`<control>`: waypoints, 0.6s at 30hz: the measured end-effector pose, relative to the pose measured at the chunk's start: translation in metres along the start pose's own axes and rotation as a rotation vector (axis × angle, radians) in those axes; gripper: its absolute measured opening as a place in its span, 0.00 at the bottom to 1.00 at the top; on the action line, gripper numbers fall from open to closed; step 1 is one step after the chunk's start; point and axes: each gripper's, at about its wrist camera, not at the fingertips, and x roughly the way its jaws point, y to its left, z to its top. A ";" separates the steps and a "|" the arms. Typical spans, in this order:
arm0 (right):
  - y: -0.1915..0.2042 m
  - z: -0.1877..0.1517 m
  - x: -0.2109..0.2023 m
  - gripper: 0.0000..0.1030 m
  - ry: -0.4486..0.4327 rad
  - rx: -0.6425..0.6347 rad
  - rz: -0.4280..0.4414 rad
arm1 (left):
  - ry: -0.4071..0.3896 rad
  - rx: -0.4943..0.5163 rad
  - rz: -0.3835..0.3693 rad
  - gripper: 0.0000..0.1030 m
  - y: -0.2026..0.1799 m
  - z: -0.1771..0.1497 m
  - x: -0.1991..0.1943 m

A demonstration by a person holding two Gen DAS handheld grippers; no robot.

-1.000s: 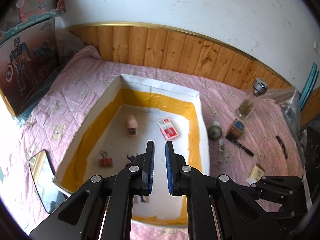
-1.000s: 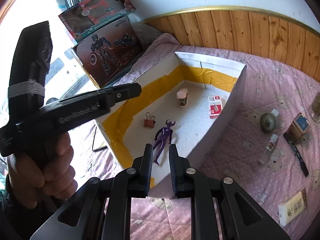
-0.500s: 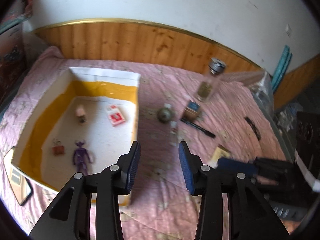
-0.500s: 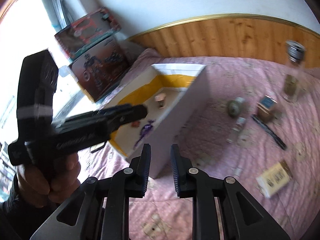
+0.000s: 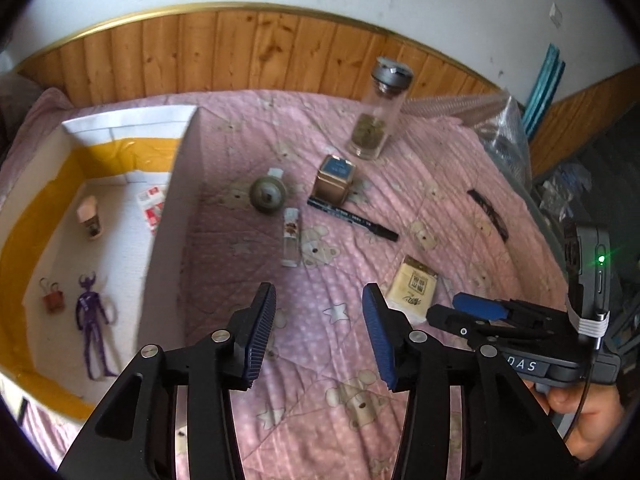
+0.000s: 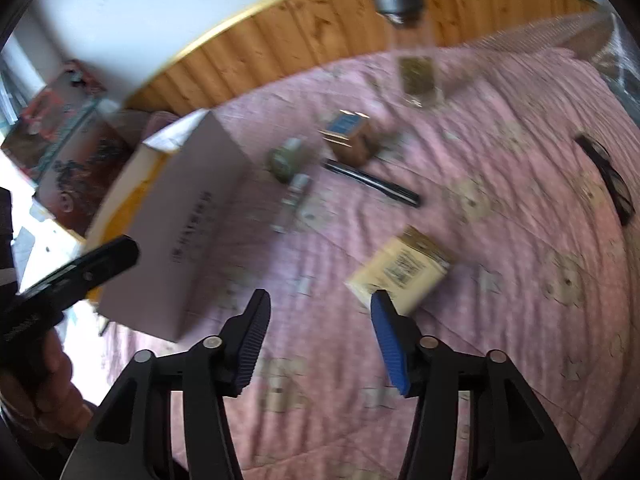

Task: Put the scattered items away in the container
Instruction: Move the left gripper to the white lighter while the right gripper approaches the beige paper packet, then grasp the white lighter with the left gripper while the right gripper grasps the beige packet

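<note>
The white box (image 5: pixel 172 216) with yellow-taped walls stands at the left and holds a purple figure (image 5: pixel 93 320), a binder clip (image 5: pixel 53 300), a small bottle (image 5: pixel 90 218) and a red-white pack (image 5: pixel 152 206). My left gripper (image 5: pixel 318 336) hovers over the pink quilt right of the box, jaws opening, nothing between them. Beyond it lie a clear vial (image 5: pixel 291 236), a round olive knob (image 5: pixel 267 195), a brown box (image 5: pixel 334 179) and a black pen (image 5: pixel 352 219). My right gripper (image 6: pixel 320 340) is opening too and holds nothing; a yellow pack (image 6: pixel 400 268) lies just past its right finger.
A tall glass bottle (image 5: pixel 378 120) with a metal cap stands near the wooden wall panel. A black strip-like item (image 5: pixel 488 214) lies far right on the quilt. Toy boxes (image 6: pixel 60 132) lean beyond the container. A hand (image 5: pixel 580 412) grips the other tool at the lower right.
Both grippers swung to the right, away from the box and out over the quilt, and both went from shut to wide apart. The right wrist view is blurred by motion.
</note>
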 end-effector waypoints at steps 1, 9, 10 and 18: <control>-0.005 -0.002 0.002 0.56 0.006 0.010 -0.007 | 0.007 0.007 0.007 0.46 -0.002 -0.001 0.007; -0.041 0.001 0.028 0.64 0.027 0.164 -0.005 | 0.030 -0.018 0.051 0.48 0.002 0.011 0.068; -0.043 0.003 0.031 0.66 0.023 0.176 -0.012 | 0.030 -0.029 0.056 0.48 0.006 0.014 0.078; -0.045 0.015 0.058 0.72 0.039 0.174 -0.039 | 0.043 -0.062 0.059 0.48 0.019 0.029 0.130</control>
